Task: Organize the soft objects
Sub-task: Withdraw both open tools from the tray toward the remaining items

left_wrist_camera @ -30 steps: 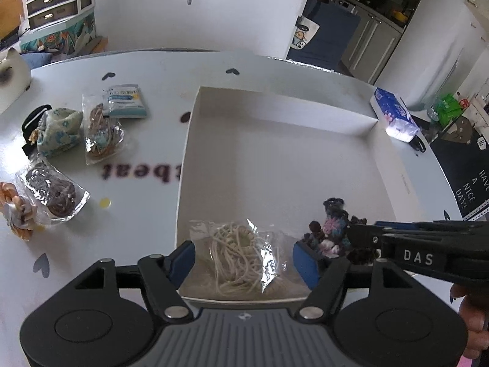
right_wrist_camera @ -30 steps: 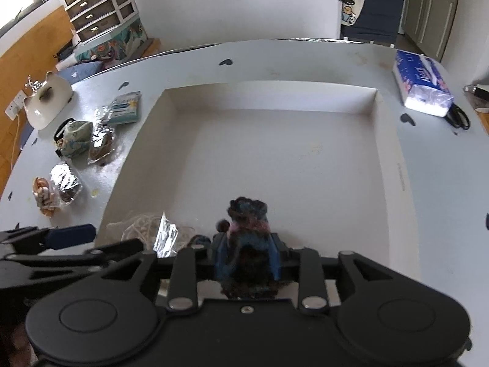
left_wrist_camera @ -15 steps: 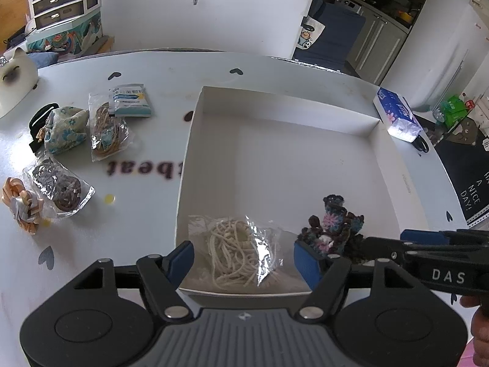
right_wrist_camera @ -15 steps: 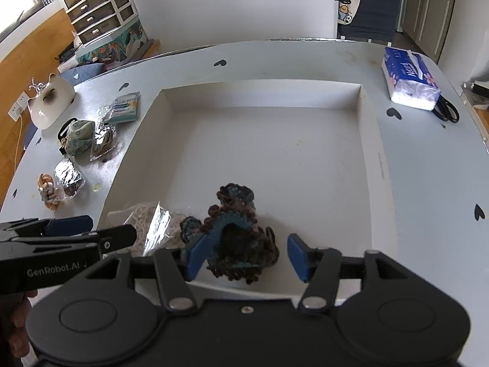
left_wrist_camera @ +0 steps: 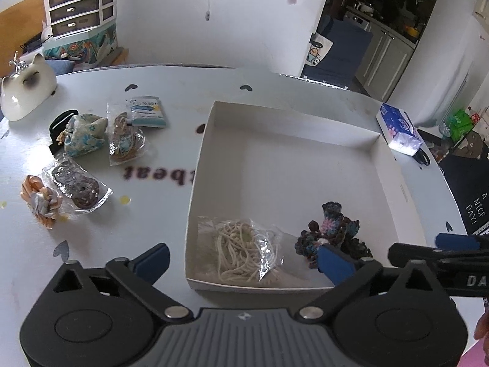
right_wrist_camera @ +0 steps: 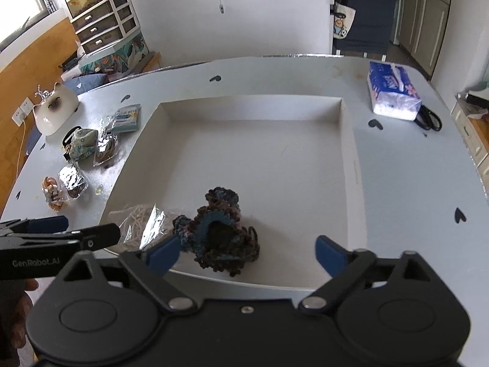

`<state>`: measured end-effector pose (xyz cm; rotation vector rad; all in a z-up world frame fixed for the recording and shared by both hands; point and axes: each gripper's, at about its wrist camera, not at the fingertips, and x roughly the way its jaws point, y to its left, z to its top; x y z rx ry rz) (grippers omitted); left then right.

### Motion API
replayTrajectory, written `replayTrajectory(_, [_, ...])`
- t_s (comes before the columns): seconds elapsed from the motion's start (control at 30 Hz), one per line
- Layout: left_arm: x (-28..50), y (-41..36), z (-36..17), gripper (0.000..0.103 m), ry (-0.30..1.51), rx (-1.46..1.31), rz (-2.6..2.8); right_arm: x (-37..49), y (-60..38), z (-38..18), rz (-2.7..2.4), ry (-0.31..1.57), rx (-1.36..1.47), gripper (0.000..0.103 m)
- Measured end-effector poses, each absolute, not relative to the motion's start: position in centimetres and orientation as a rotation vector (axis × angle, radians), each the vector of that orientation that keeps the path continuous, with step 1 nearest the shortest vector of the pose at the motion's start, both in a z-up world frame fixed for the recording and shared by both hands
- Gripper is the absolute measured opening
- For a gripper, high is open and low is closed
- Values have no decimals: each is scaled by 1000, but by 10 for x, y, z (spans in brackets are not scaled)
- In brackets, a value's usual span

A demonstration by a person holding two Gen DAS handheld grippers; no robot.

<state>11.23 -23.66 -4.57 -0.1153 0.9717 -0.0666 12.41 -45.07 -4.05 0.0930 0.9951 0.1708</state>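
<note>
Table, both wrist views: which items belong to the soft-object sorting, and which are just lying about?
Part of the job:
- white box
- bagged cream cord, in the box
- dark crochet piece, in the box
- floral pouch
- three bagged soft items
- orange ribbon bow

Just lying about:
- tissue pack
- scissors
- cat figure
- blue-and-white packet, unclear

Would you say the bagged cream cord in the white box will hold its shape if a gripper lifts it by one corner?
Probably not: the bagged cream cord is loose loops in thin, crinkled film, so it would likely sag. The glossy film may slip between pads. It looks light, and unlikely to roll from the white box.
</note>
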Motion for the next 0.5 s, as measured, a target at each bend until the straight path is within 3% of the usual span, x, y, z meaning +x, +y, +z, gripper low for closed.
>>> replayTrajectory(0.5, [102, -182, -33, 103, 927, -123, -82, 104, -426, -26, 79, 927, 109, 103])
